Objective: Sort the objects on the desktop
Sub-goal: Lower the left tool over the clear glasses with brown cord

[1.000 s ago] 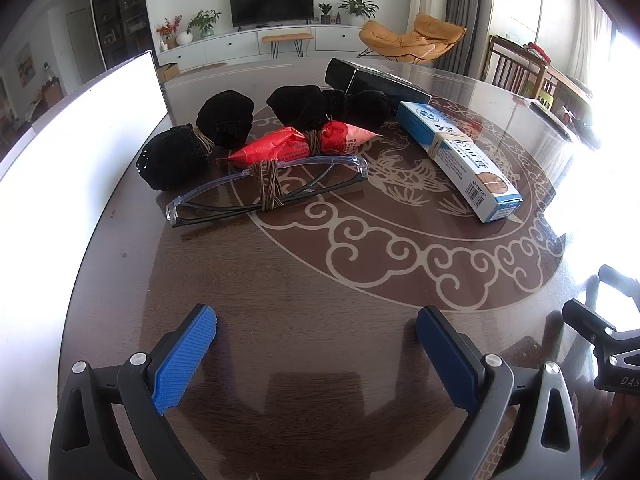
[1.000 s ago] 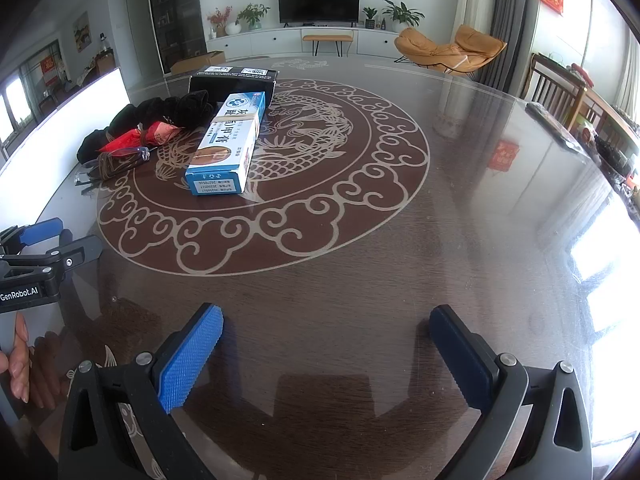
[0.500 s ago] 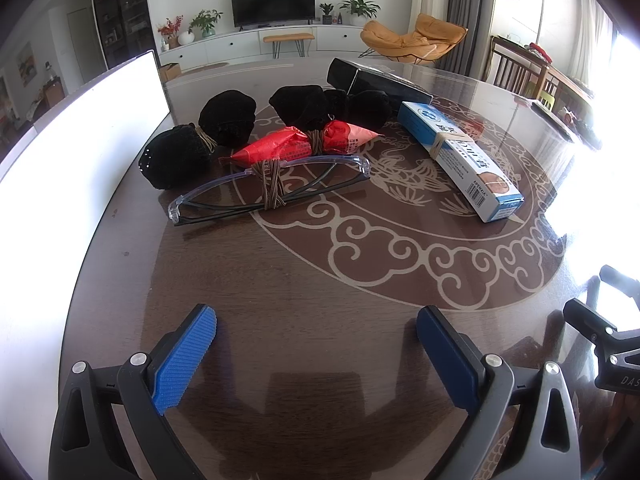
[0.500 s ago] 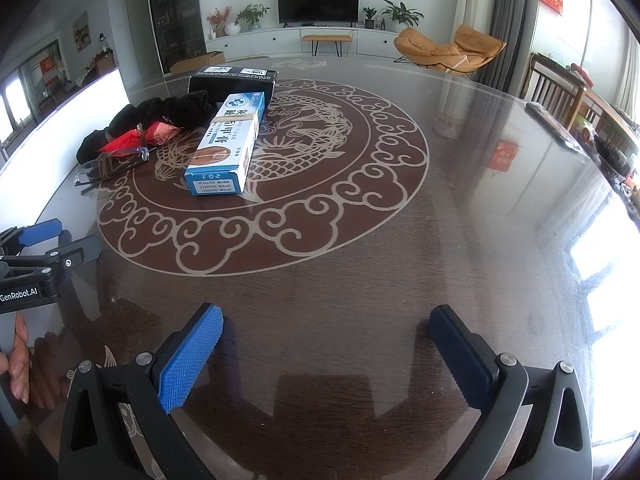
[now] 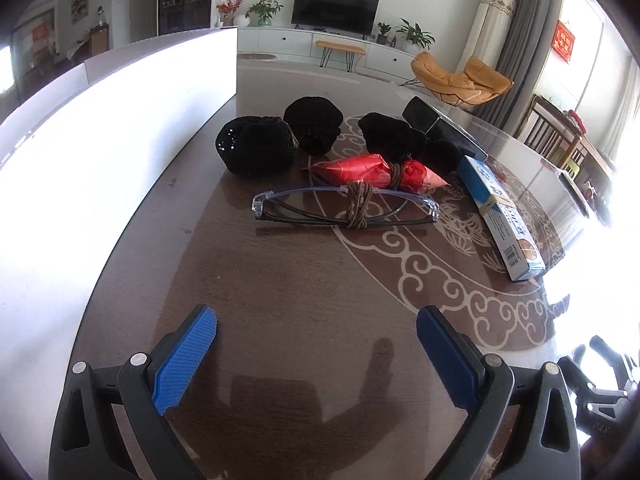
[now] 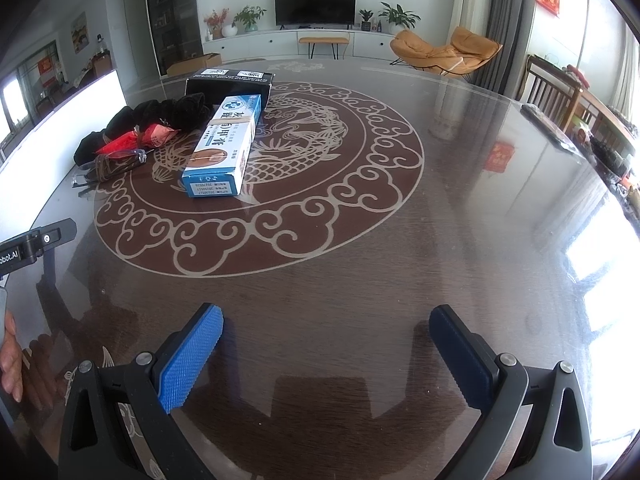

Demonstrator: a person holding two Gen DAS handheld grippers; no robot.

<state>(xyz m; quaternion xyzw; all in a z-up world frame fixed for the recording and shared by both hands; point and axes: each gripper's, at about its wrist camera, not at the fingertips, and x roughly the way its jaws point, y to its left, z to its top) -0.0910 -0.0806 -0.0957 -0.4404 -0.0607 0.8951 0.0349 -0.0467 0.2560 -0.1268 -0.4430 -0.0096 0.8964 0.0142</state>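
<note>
Clear glasses (image 5: 344, 208) tied with brown cord lie on the dark round table, straight ahead of my left gripper (image 5: 316, 340), which is open and holds nothing. Behind them lie a red packet (image 5: 372, 170) bound with cord and several black cloth bundles (image 5: 256, 150). A blue and white box (image 5: 500, 220) lies to the right. In the right wrist view the blue and white box (image 6: 224, 148) sits far ahead to the left, with the red packet (image 6: 136, 140) and glasses (image 6: 112, 164) beyond. My right gripper (image 6: 326, 340) is open and holds nothing.
A black box (image 6: 230, 84) stands behind the pile. A tall white panel (image 5: 100, 128) runs along the table's left side. The left gripper's body (image 6: 28, 244) and a hand (image 6: 10, 352) show at the left edge of the right wrist view. Chairs stand beyond the table's right edge.
My left gripper has swung to the left and edged closer to the glasses, which now sit nearer the middle of its view. The right gripper has hardly moved.
</note>
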